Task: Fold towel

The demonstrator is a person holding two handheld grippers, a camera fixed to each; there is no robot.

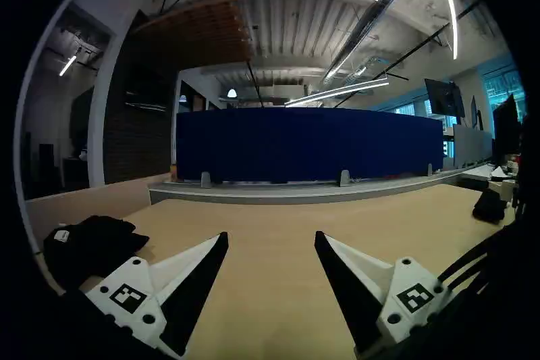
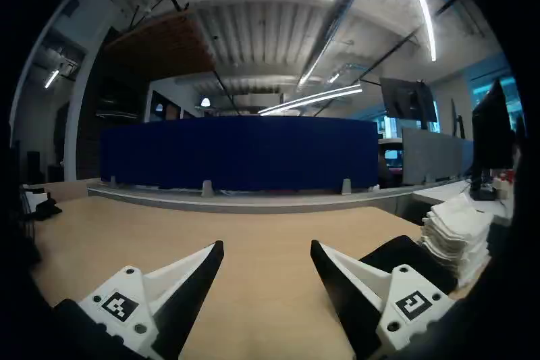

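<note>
Left tool (image 1: 271,235) and right tool (image 2: 266,244) hang open and empty over the desk (image 1: 270,306). I'd send the right one to the white towel stack (image 2: 459,232), pinching just the top towel.

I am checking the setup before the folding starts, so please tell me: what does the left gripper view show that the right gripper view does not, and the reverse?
Left gripper view: a crumpled black cloth with a white tag lies near the table's left edge, to the left of the left gripper. Right gripper view: a stack of folded white towels stands at the far right, beyond the right gripper. Shared: the light wooden table, the blue partition behind it, and open jaws holding nothing.
</note>
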